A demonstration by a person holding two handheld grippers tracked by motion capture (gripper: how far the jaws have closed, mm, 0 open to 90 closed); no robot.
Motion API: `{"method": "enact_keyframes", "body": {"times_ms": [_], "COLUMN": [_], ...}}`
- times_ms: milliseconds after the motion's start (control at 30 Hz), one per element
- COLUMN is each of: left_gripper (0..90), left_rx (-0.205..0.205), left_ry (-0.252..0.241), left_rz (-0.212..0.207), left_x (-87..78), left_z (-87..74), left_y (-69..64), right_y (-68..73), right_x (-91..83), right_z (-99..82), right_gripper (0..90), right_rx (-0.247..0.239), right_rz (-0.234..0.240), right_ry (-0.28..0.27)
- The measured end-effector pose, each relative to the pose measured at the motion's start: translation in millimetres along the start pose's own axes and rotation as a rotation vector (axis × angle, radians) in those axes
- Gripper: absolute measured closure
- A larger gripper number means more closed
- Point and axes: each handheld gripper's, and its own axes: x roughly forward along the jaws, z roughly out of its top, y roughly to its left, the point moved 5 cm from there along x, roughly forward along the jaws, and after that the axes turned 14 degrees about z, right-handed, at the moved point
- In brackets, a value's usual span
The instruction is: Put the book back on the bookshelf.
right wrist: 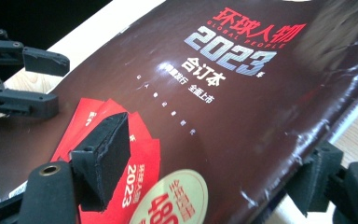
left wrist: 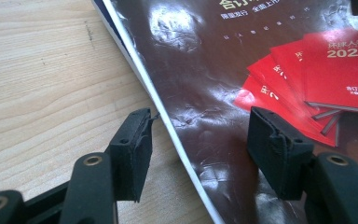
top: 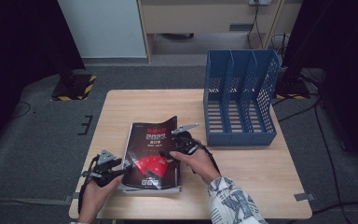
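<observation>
The magazine lies flat at the near middle of the bench, left of the blue file rack, its long axis running near to far, title at the far end. Its glossy cover looks slippery and floppy, so grip the edges. The left hand-held gripper straddles its left edge, half open, not clamping. The right hand-held gripper spans the lifted cover's right edge; whether it pinches, I cannot tell.
</observation>
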Motion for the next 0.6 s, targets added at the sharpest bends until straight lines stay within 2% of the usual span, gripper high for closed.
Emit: {"method": "enact_keyframes", "body": {"times_ms": [267, 433, 600], "left_gripper": [39.9, 39.9, 39.9], "left_rx": [-0.006, -0.016, -0.014], "left_ry": [0.003, 0.002, -0.001], "left_rz": [-0.011, -0.023, -0.023], "left_x": [0.5, 1.2, 1.3], "left_z": [-0.4, -0.8, -0.7], "left_y": [0.3, 0.2, -1.8], "right_y": [-3.6, -1.4, -2.0], "right_x": [8.6, 15.3, 18.8], "right_z": [11.0, 10.0, 7.8], "right_gripper": [24.5, 26.2, 30.4], "right_rx": [0.012, 0.01, 0.012], "right_rz": [0.0, 0.013, -0.004], "right_ry": [0.004, 0.025, 0.043]}}
